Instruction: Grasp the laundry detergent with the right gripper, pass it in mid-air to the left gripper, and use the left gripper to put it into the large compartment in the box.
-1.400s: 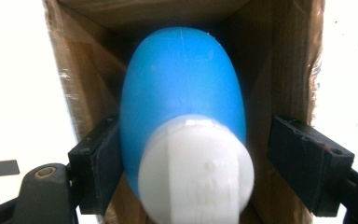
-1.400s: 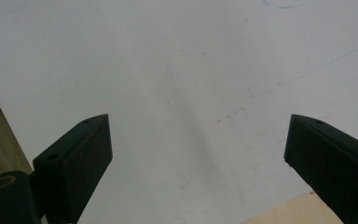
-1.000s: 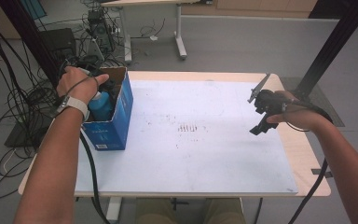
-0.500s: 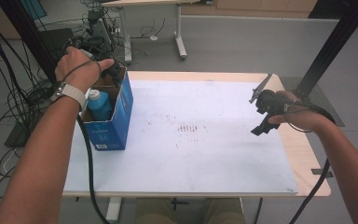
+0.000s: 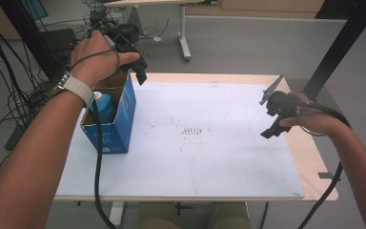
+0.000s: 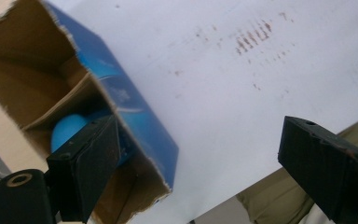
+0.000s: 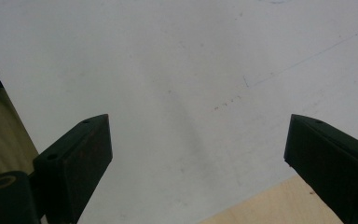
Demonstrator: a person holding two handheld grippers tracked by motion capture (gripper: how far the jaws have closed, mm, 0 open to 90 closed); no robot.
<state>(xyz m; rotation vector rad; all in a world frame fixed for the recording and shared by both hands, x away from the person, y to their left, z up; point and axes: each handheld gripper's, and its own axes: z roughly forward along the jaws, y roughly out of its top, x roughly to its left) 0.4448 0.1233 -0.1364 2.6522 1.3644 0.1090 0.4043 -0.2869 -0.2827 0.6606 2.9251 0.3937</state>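
An open blue cardboard box (image 5: 119,119) stands at the table's left edge with a blue bottle (image 5: 106,106) upright inside it. My left gripper (image 5: 136,67) hovers above the box's far end, open, with nothing between its jaws. In the left gripper view the open gripper (image 6: 205,154) looks down on the box (image 6: 135,126) and the bottle's rounded blue top (image 6: 67,130) in a cardboard compartment. My right gripper (image 5: 268,113) is held above the table's right side, open and empty. In the right gripper view its jaws (image 7: 198,149) stand wide over the white sheet (image 7: 168,70).
A white sheet (image 5: 195,157) with faint brown marks (image 5: 193,131) covers most of the wooden table (image 5: 314,157). Cables and equipment (image 5: 38,52) crowd the floor at the left. Another desk's leg (image 5: 185,38) stands behind, and a black post (image 5: 333,52) rises at the far right.
My left hand has lifted its gripper out of the box, up and toward the far side, leaving the bottle inside. The right hand has stayed where it was.
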